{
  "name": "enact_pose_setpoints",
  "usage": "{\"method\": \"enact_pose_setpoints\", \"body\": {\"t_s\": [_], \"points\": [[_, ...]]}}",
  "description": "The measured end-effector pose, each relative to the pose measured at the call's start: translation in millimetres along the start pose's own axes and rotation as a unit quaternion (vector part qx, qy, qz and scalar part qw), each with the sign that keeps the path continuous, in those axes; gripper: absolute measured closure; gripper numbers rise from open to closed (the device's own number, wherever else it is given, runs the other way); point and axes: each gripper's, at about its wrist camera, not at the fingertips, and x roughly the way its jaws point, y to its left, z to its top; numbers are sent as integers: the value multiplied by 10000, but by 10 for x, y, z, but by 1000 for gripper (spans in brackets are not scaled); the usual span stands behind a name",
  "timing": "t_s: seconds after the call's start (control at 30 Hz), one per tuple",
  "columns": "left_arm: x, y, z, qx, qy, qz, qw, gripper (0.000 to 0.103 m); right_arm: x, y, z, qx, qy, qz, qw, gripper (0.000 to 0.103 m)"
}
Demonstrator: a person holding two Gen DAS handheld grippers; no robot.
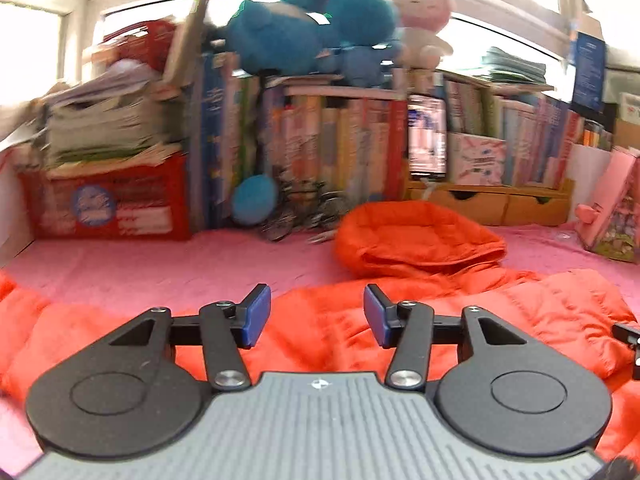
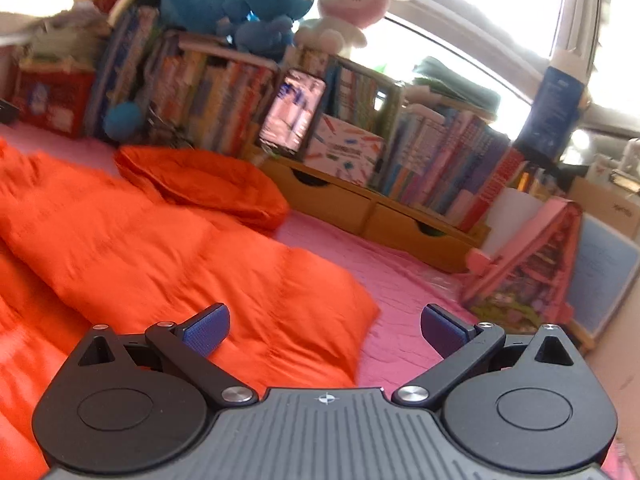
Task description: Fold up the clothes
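Two claws hang over an orange puffer jacket (image 2: 168,248) spread on a pink bedcover (image 2: 396,280). Our left gripper (image 1: 317,314) has its blue pads (image 1: 254,316) partly apart with nothing between them, the jacket's quilted body directly below and ahead. Our right gripper (image 2: 325,330) stands wide apart and empty, straddling the jacket's right edge: orange under its left finger, bare pink cover under its right. Ahead of both claws the hood (image 1: 416,236) lies bunched. Open cover runs beyond it to a wall of books (image 1: 340,148), a red box (image 1: 108,204), wooden drawers (image 2: 372,208) and plush toys (image 1: 312,20). A pink toy house (image 2: 520,264) crowds the right.
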Motion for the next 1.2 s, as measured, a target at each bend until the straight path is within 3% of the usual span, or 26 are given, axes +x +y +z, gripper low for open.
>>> {"method": "enact_pose_setpoints", "body": {"t_s": [0.2,0.43,0.53,0.6,0.8,1.0,1.2], "points": [[482,-378,-169,715,528,191,9959,50,29,239,98,-312,-126,222,9992,0],[674,-321,-377,621,835,342,9940,36,210,863,533,-1157,-819,626,9879,0],[706,-303,-382,583,963,408,9928,33,404,1180,683,-1461,-813,1016,9807,0],[713,-274,-386,527,1006,444,9925,30,543,1317,655,-1745,-579,1076,9771,0],[749,-263,-389,519,1099,406,9918,30,751,943,435,-1453,75,866,9856,0],[745,-242,-384,486,1088,388,9921,30,715,330,189,-1477,343,119,9884,0],[740,-239,-384,474,1077,394,9923,29,735,-274,-147,-1045,951,-799,9867,0]]}}
